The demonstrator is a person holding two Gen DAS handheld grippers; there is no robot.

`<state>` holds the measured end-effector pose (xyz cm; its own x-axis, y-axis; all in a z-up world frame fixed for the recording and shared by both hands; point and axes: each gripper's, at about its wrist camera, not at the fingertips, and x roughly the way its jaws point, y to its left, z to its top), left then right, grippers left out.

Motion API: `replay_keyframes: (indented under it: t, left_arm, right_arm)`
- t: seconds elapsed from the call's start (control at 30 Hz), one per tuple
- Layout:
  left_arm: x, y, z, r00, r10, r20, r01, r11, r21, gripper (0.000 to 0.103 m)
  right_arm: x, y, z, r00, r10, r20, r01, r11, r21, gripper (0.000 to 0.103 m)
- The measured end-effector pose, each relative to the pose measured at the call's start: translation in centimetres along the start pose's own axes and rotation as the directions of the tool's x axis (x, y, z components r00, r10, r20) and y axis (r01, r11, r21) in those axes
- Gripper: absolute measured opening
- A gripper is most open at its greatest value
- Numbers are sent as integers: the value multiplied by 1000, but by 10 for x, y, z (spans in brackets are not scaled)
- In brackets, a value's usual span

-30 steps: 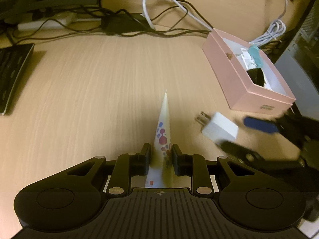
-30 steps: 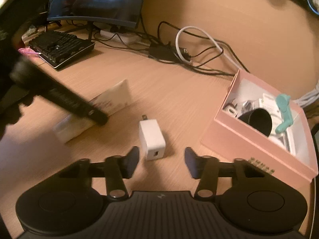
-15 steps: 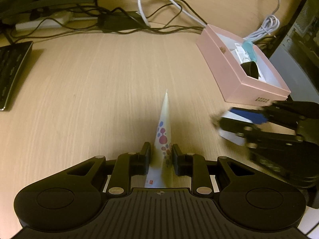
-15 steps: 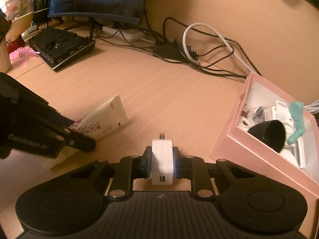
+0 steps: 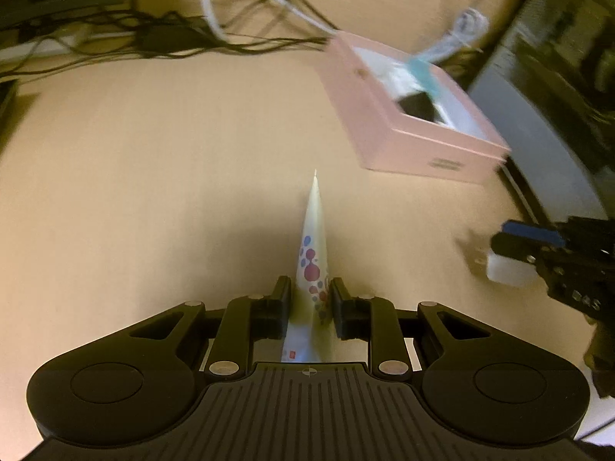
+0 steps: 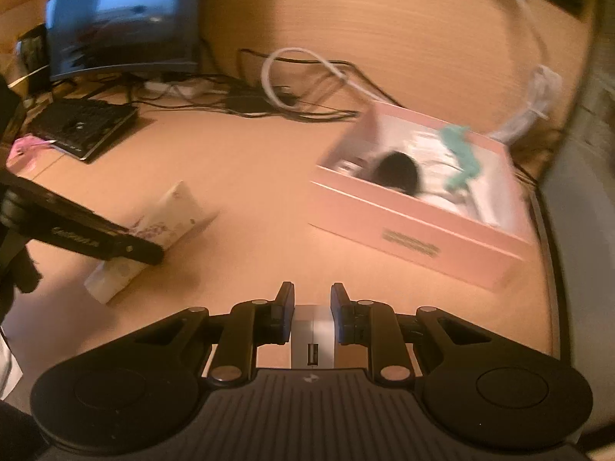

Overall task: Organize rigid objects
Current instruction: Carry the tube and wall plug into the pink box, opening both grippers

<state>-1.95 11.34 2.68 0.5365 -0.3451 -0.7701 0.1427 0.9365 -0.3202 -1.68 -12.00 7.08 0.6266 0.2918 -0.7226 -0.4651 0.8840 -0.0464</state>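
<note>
Since a second ago the right claw (image 6: pixel 312 315) has closed on the white charger (image 6: pixel 312 342), which lay loose on the surface then, and now carries it clear of the wood, nearer the pink box (image 6: pixel 415 226). The charger is a smooth, blocky plastic cube with its port facing the camera, pinched flat between both pads. The left claw (image 5: pixel 310 301) stays pressed on the soft white tube (image 5: pixel 313 253), printed with red and blue dots, whose crimped end tapers to a thin edge pointing away. The surface (image 5: pixel 153 192) is pale wood laminate with fine grain. Beyond, the open cardboard box holds a black round object (image 6: pixel 398 173) and a teal plastic piece (image 6: pixel 461 153), blurred. Farther back lie tangled black cables (image 5: pixel 115 34) and a looped white cable (image 6: pixel 303 73), with a dark keyboard (image 6: pixel 82 126) and a monitor (image 6: pixel 119 19) at the far left.
</note>
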Motion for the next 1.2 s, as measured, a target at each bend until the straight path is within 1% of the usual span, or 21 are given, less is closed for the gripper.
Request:
replay_keyframes:
  t: [0.1, 0.2, 0.3, 0.37, 0.53, 0.77, 1.07, 1.2]
  left_arm:
    - [1, -20, -3, 999, -48, -6, 49, 998, 38, 25]
    - [2, -43, -3, 996, -89, -13, 89, 991, 104, 25]
    - [7, -58, -1, 995, -100, -20, 102, 984, 147, 25]
    - [13, -63, 0, 995, -93, -31, 96, 984, 150, 25]
    - [23, -70, 2, 996, -72, -57, 81, 982, 172, 25]
    - [27, -72, 4, 995, -73, -73, 85, 980, 181, 25]
    - [23, -69, 3, 993, -106, -60, 115, 977, 177, 25]
    - [14, -70, 4, 990, -132, -37, 137, 972, 190, 24]
  right_arm:
    - [-9, -13, -9, 999, -34, -9, 34, 999, 30, 20]
    - [-18, -23, -17, 998, -61, -12, 61, 997, 50, 20]
    - [-27, -32, -23, 996, -89, -6, 89, 994, 70, 20]
    - [-30, -38, -27, 995, -102, -3, 102, 991, 89, 20]
    - [-31, -49, -36, 992, -125, -9, 125, 985, 121, 20]
    - [-28, -48, -39, 993, -113, -15, 114, 985, 131, 20]
    - [-24, -47, -34, 995, -96, -19, 97, 989, 109, 20]
    - [-24, -44, -31, 996, -84, -20, 86, 990, 108, 20]
